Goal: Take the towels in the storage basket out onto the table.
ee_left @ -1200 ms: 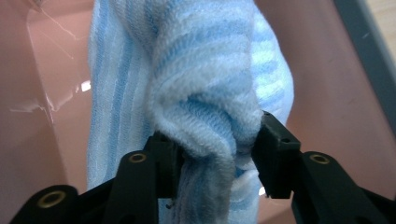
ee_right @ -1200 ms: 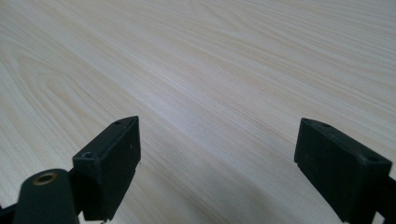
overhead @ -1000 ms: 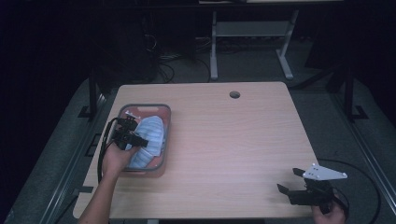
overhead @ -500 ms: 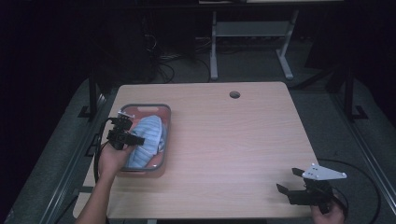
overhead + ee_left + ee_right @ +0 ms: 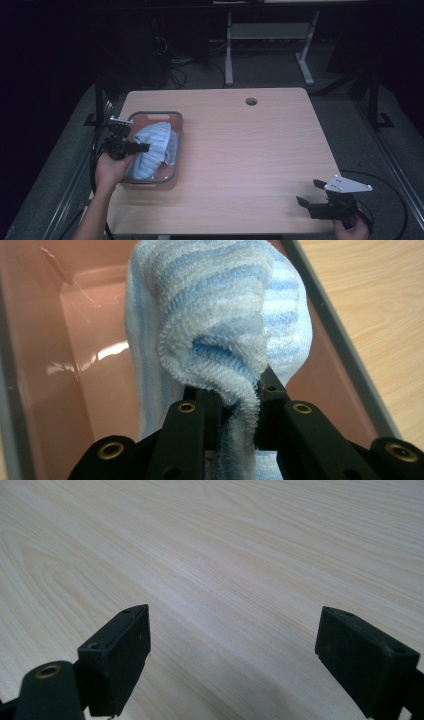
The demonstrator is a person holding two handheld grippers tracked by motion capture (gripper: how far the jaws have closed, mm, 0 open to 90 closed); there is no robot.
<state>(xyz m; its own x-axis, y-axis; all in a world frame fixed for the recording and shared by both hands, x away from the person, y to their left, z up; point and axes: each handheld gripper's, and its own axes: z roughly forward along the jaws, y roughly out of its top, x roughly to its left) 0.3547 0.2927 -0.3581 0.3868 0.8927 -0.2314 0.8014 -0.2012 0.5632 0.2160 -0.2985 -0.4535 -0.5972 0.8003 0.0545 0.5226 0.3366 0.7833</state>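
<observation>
— Why is your left hand over at the bin?

— My left tongs (image 5: 239, 412) are clamped on a fold of the blue striped towel (image 5: 220, 325), and I judge the pinch sits on a bunched ridge of the cloth because that gives the jaws something thick to bite. The towel is in the pink bin (image 5: 176, 131) at the left side of the desk (image 5: 260, 150), its near part gathered up toward my tongs and the rest draped down inside.

— And the right hand?

— My right tongs (image 5: 230, 655) are wide apart with nothing between them, held low over bare wood at the near right corner, well apart from the bin. I'd guess they are parked there to keep out of the way, or to be ready should the towel come across.

— What does the camera on the left tongs tell you that the one overhead can't?

— Up close I can see the terry loops squeezed between the two jaws, and the shiny bare floor of the bin to the left of the towel. From above, the grip is too small to judge; my left hand (image 5: 112, 167) and the tongs simply overlap the bin's left edge.

— And the overhead one?

— It gives the layout: bin at the left, a round cable hole (image 5: 251, 101) near the far edge, my right hand (image 5: 350, 231) at the near right corner, dark floor all round
</observation>
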